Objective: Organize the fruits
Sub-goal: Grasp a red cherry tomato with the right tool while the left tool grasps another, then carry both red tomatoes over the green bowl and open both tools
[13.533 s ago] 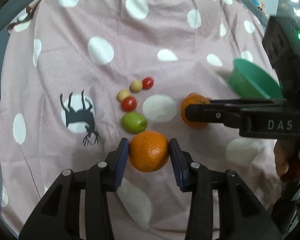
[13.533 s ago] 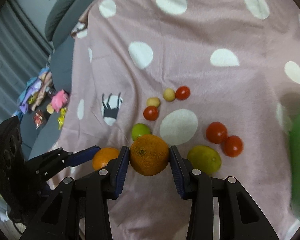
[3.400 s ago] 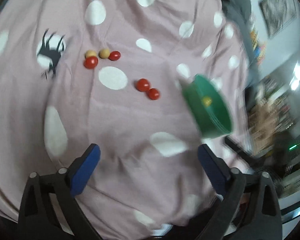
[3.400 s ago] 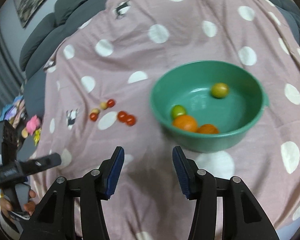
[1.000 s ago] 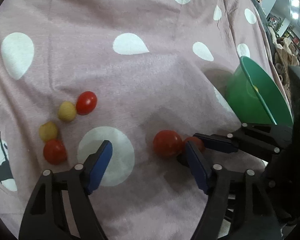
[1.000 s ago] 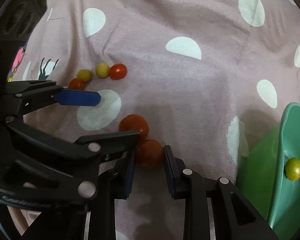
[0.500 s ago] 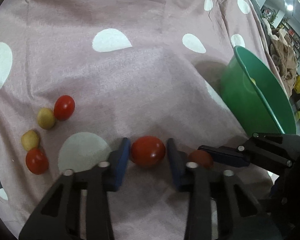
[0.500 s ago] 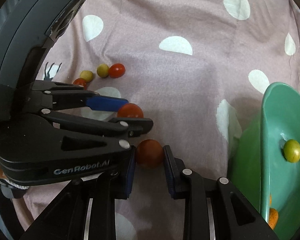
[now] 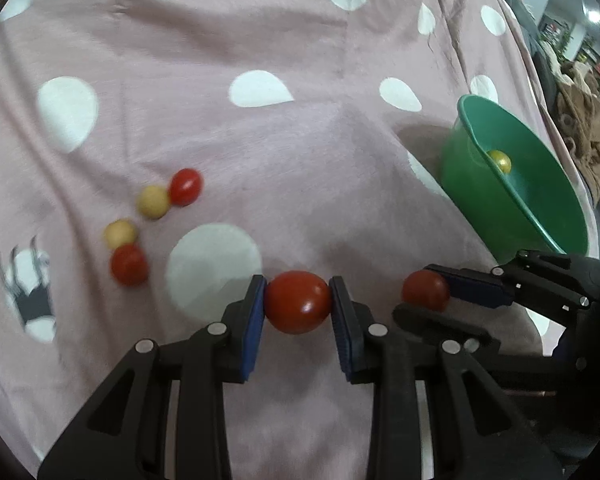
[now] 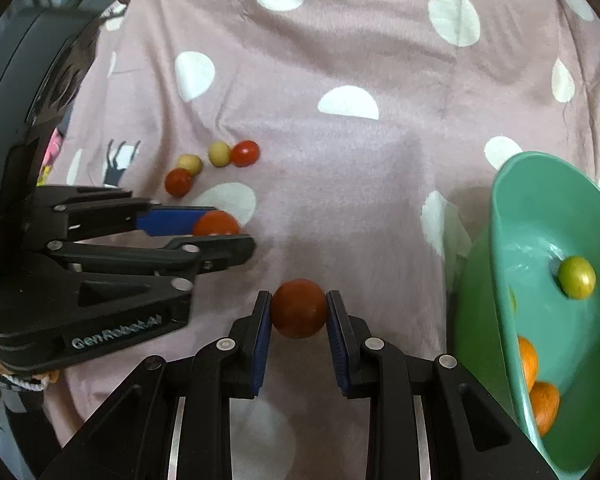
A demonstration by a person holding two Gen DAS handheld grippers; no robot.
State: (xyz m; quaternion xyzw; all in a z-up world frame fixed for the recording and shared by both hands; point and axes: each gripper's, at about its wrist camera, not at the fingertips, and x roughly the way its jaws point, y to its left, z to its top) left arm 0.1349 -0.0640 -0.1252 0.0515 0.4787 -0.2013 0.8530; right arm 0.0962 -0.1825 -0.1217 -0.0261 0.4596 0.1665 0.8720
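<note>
Both tomatoes, loose on the cloth a second ago, are now pinched: the left gripper (image 9: 297, 307) clamps one red tomato (image 9: 297, 302), the right gripper (image 10: 299, 317) the other red tomato (image 10: 299, 313), pads narrowed onto roundish fruit just above the pink spotted cloth (image 9: 300, 128), near the green bowl (image 10: 540, 272).

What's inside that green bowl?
In the bowl: a yellow-green fruit on the wall and two oranges lower down. The near rim covers the rest.
</note>
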